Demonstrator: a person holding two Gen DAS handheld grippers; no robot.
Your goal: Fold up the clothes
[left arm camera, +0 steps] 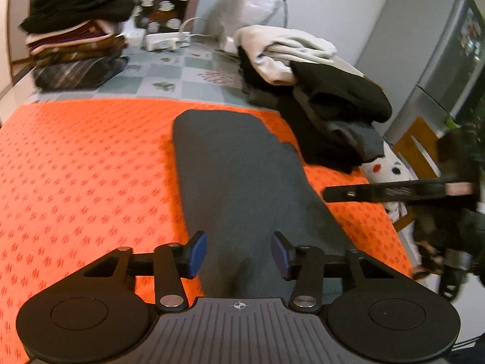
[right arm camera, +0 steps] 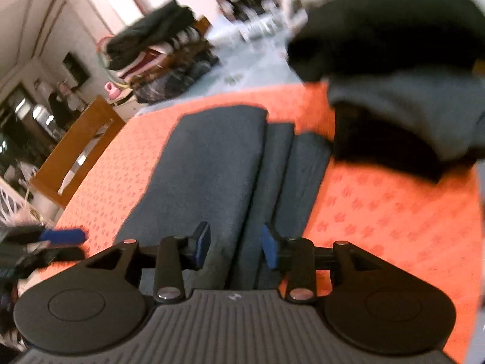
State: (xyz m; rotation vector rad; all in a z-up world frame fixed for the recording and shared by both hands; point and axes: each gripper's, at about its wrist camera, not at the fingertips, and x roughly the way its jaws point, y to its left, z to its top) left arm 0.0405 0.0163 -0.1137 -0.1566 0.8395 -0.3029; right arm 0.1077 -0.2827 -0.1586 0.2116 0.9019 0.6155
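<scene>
A dark grey garment lies folded into a long strip on the orange patterned cover. My left gripper hovers over its near end, jaws apart and the blue pads clear of the cloth. In the right wrist view the same garment shows stacked folds along its right side. My right gripper stands open above those folds, pads not pressing on anything. One finger of the right gripper reaches in from the right edge of the left wrist view. The left gripper's blue pad shows at the left edge of the right wrist view.
A heap of unfolded dark and white clothes sits at the far right of the cover. A stack of folded clothes stands at the back left. A wooden chair and a grey fridge flank the table.
</scene>
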